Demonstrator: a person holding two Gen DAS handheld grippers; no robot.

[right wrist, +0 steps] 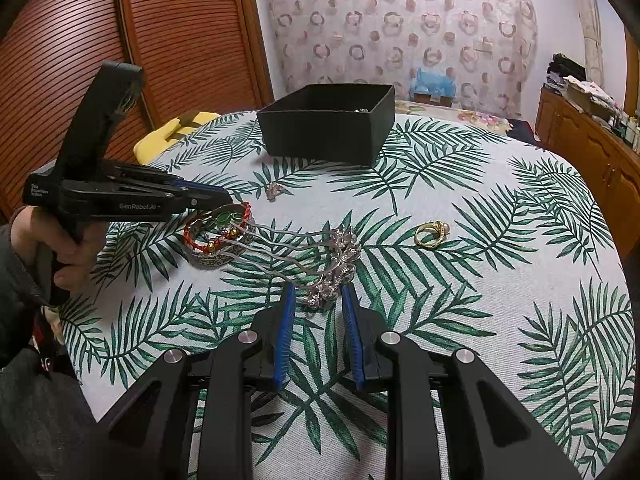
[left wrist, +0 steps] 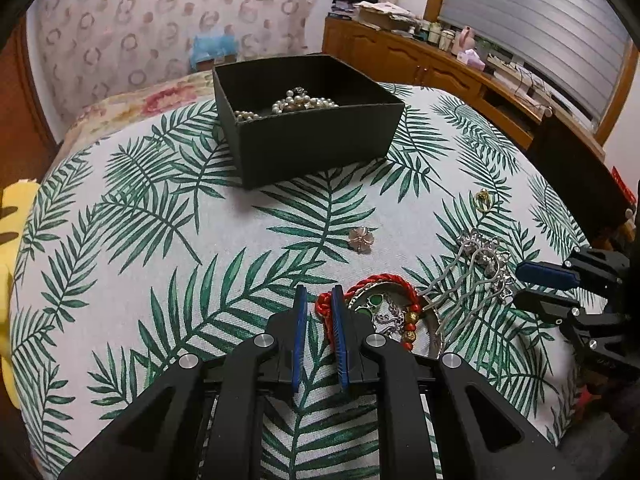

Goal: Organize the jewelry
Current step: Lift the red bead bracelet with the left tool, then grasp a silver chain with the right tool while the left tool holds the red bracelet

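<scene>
A black box [left wrist: 320, 148] [right wrist: 324, 136] stands at the far side of the table with a pearl necklace [left wrist: 298, 104] inside. A red cord bracelet [left wrist: 384, 284] [right wrist: 216, 236] lies on a silver bangle [left wrist: 436, 332] [right wrist: 218, 260] with green stones. My left gripper [left wrist: 319, 294] [right wrist: 224, 200] is open, its fingertips at the bracelet's left edge. A silver hair comb [left wrist: 476, 264] [right wrist: 320, 256] lies beside it. My right gripper [right wrist: 316, 292] [left wrist: 528, 284] is open, its fingertips astride the comb's ornate head. A gold ring [left wrist: 482, 200] [right wrist: 430, 234] and a pink flower brooch [left wrist: 361, 239] [right wrist: 274, 190] lie apart.
The round table has a leaf-print cloth [left wrist: 160, 240] [right wrist: 500, 280]. A yellow chair [right wrist: 168, 136] [left wrist: 12, 240] stands at its left edge. A wooden sideboard [left wrist: 440, 68] with clutter runs along the right wall.
</scene>
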